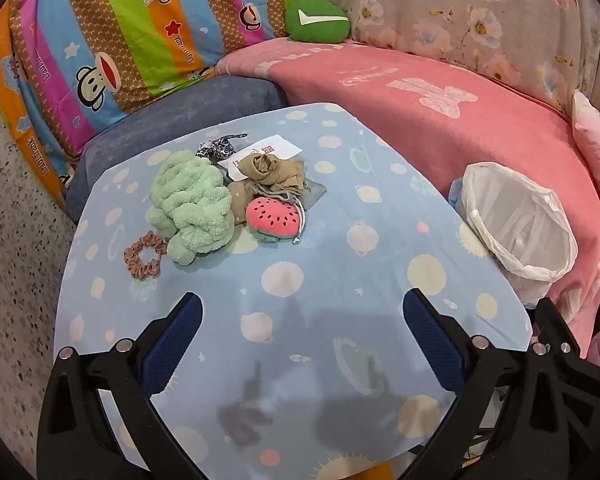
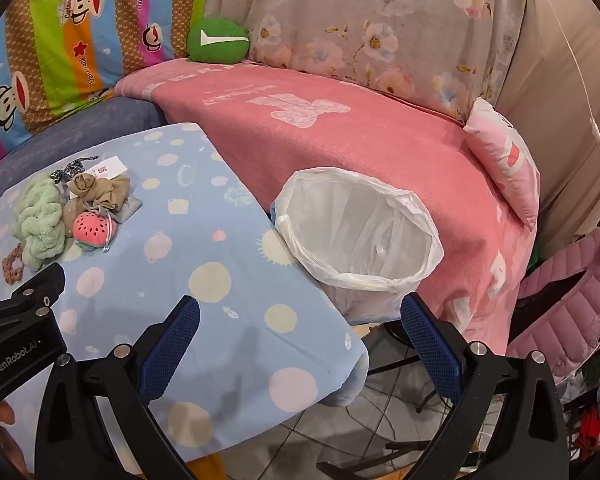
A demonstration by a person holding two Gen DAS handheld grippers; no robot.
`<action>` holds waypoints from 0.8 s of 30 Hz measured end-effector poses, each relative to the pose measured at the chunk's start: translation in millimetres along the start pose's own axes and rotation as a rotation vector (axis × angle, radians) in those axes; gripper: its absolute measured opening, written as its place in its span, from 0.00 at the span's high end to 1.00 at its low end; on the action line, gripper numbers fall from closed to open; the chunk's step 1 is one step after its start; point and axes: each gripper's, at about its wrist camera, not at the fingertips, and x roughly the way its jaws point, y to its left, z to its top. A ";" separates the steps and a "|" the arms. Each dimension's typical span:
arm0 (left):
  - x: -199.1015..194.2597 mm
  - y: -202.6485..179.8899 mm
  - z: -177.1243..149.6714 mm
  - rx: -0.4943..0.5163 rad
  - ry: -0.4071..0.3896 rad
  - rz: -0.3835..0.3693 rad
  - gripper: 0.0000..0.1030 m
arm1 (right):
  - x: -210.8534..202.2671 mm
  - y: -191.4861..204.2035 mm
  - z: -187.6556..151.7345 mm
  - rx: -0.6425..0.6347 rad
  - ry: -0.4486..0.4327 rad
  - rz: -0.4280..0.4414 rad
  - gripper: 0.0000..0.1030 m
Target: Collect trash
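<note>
Left gripper (image 1: pixel 302 326) wide, empty, hovering over bare blue cloth (image 1: pixel 320 264). Right gripper (image 2: pixel 300 328) likewise wide and empty, above the cloth's edge, just short of the lined bin (image 2: pixel 360 236). Trash pile (image 1: pixel 236 192) far across the cloth: green towel (image 1: pixel 190 200), tan rag (image 1: pixel 272 174), watermelon pouch (image 1: pixel 274 218), paper (image 1: pixel 278 148), scrunchie (image 1: pixel 144 256) beside it. Bin at the cloth's right edge, against the pink blanket (image 1: pixel 440 120).
</note>
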 end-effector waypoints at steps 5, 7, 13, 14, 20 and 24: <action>-2.7 -0.6 -1.2 -0.004 0.001 0.001 0.07 | 0.2 -0.9 -0.3 0.005 0.003 0.006 0.06; -2.7 -0.1 0.8 0.002 0.002 -0.006 0.07 | 0.6 -1.4 0.0 0.007 0.002 0.006 0.06; -6.4 -2.2 2.3 0.014 0.003 -0.011 0.07 | 1.3 -0.6 -1.1 0.003 -0.002 0.002 0.06; -7.2 -2.4 2.7 0.014 0.001 -0.012 0.07 | 1.5 -0.6 -1.1 0.003 -0.003 0.003 0.06; -0.8 -6.1 -0.1 0.011 -0.001 -0.007 0.07 | 2.5 -5.3 -1.5 0.005 -0.001 0.001 0.06; -0.4 -6.2 0.2 0.014 -0.002 -0.007 0.07 | 1.3 -9.7 -1.4 0.006 -0.001 -0.001 0.06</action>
